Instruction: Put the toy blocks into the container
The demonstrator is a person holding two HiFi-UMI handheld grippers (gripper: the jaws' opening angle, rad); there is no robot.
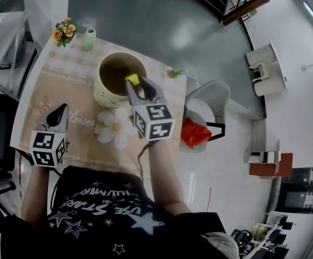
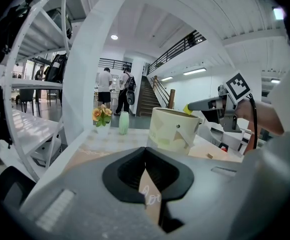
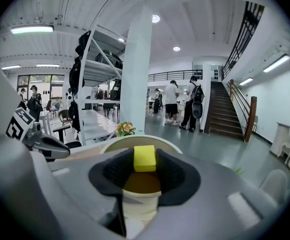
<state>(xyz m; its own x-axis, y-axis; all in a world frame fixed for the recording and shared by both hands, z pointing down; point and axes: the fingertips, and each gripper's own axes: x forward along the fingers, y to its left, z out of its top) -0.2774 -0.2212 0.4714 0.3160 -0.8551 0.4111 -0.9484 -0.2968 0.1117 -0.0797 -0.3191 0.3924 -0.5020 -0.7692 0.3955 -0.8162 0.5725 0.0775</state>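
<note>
1. Clamping a yellow block (image 3: 145, 158) by two opposite sides, the right gripper (image 1: 136, 85) has its jaws closed on it, with the block at the jaw tips.
2. Block, position: in the air over the right part of the container (image 1: 105, 95) opening, at about rim height or just above it.
3. Container: round, cream outside, brown inside, upright on the table (image 1: 48, 85).
4. Left gripper (image 1: 63, 111): jaws together at the tips with nothing between them. It hangs over the near left part of the table, well apart from the container and pointing toward it.
5. Table: covered by a beige cloth (image 1: 75, 139) with pale lettering and a checked band at the far end.
6. White flower-shaped mat (image 1: 115, 127): flat on the cloth, just beside the container's base, between the two grippers.
7. Orange flowers (image 1: 64, 31) and a pale green vase (image 1: 89, 38): side by side at the far left corner.
8. Green sprig (image 1: 175, 73): at the table edge, right of the container.
9. Chair (image 1: 213, 99): right of the table, with a red bundle (image 1: 195, 134) on the seat.
10. People (image 3: 172, 104): standing in the background near a staircase (image 3: 229, 114).
</note>
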